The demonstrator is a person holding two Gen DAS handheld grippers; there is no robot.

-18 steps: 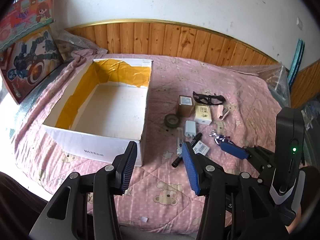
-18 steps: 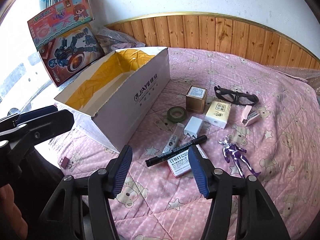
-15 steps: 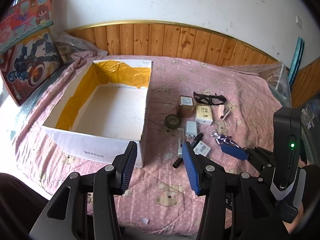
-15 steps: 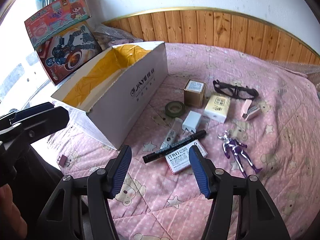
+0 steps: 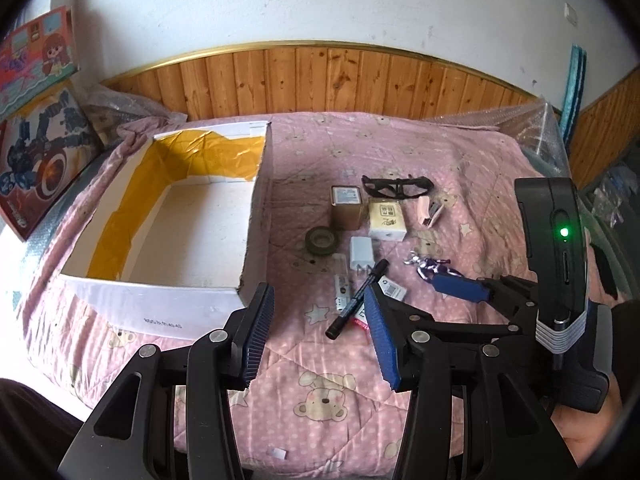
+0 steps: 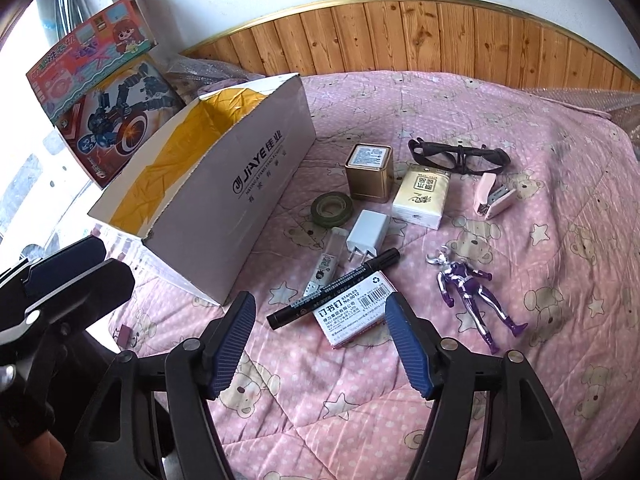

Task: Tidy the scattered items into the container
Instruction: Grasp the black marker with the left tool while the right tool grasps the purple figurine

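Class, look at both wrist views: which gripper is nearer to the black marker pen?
Right. The right gripper hangs open just above the black marker pen, which lies between its fingers. The left gripper is open too, farther back beside the white box.

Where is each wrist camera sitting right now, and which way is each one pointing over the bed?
Left wrist: sits behind the open left gripper, above the bed's near edge, facing the white box and headboard; the right gripper and a hand show at right.
Right wrist: sits behind the open right gripper, low over the black marker and staple box; the left gripper shows at left.
Shared: white box, marker, purple figure, glasses.
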